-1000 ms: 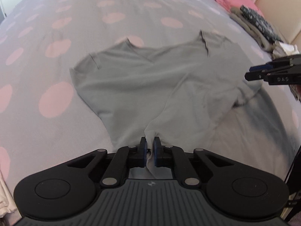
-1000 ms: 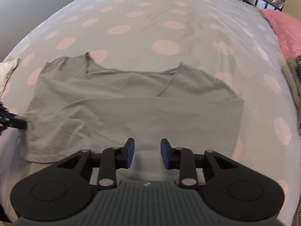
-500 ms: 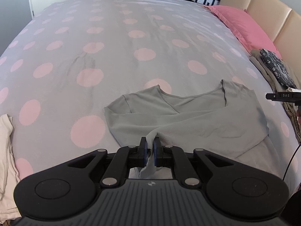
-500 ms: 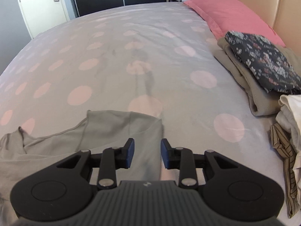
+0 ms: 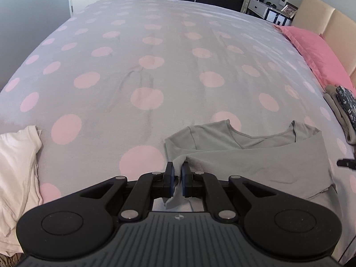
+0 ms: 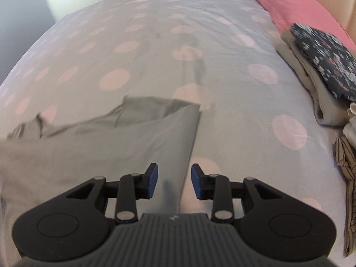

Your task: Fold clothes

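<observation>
Far left in the left wrist view, a white garment [image 5: 17,169] lies bunched at the bed's edge, parked out of my working area, I'd guess waiting its turn. Moving right, my left gripper [image 5: 176,175] has its jaws clamped on a pinch of the grey T-shirt [image 5: 255,160], at what looks like a hem corner; I hold it there so the lower edge can be carried up toward the neckline. The shirt lies on the spotted bedspread [image 5: 146,62], V-neck facing away, bottom part already lapped over the body. Further right, my right gripper [image 6: 174,179] hovers with jaws apart, nothing between them, right over the shirt's right edge; my read is it is lining up for the matching corner. Far right, a stack of folded clothes [image 6: 322,66], a dark floral piece on top, sits beside the pink pillow [image 6: 296,4], probably the finished pile. Writing: only a small emblem on each gripper body, nothing I can read.
</observation>
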The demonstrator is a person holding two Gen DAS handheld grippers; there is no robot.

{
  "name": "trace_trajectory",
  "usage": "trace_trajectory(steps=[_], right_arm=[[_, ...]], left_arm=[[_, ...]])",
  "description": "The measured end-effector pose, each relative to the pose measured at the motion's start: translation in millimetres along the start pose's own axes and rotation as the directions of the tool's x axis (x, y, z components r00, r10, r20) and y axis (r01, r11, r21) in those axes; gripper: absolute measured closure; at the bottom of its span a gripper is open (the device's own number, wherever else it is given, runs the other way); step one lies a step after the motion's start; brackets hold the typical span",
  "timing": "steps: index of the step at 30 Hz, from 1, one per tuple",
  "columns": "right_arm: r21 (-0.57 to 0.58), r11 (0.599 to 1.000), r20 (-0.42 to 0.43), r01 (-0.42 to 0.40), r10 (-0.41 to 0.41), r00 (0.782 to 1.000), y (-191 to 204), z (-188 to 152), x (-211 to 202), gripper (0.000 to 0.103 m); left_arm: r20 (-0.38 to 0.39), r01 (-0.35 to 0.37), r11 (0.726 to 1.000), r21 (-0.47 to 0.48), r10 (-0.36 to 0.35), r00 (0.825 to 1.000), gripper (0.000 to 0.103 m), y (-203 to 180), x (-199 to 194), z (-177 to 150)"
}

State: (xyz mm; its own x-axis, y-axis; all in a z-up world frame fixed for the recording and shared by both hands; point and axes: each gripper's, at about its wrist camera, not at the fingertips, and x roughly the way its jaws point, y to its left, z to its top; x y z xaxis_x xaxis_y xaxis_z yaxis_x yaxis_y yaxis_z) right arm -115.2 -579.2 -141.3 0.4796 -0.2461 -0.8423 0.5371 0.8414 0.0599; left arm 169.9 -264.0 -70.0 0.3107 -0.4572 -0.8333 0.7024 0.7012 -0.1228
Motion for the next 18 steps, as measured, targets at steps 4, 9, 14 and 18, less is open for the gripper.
trace_trajectory(steps=[4, 9, 14, 18], right_arm=[[-0.171, 0.985, -0.023, -0.01, 0.007, 1.0, 16.3, -29.8, -6.4, 0.067], [-0.323, 0.945, -0.022, 0.049, -0.059, 0.998, 28.8, -50.2, 7.0, 0.069], [-0.266, 0.96, 0.006, 0.084, -0.086, 0.996, 21.0, -43.2, 12.1, 0.089], [-0.206, 0.976, -0.03, 0.063, -0.07, 0.997, 11.6, -38.7, 12.8, 0.087]], left_arm=[[-0.004, -0.009, 1.0, -0.007, 0.009, 1.0, 0.099, 5.6, 0.6, -2.1], [-0.014, -0.017, 1.0, 0.0, 0.017, 1.0, 0.099, 4.9, 1.1, -5.1], [-0.018, -0.015, 1.0, -0.002, 0.015, 1.0, 0.099, 4.6, -0.6, -6.2], [-0.024, -0.013, 1.0, 0.001, 0.013, 1.0, 0.099, 5.0, 1.0, -7.3]])
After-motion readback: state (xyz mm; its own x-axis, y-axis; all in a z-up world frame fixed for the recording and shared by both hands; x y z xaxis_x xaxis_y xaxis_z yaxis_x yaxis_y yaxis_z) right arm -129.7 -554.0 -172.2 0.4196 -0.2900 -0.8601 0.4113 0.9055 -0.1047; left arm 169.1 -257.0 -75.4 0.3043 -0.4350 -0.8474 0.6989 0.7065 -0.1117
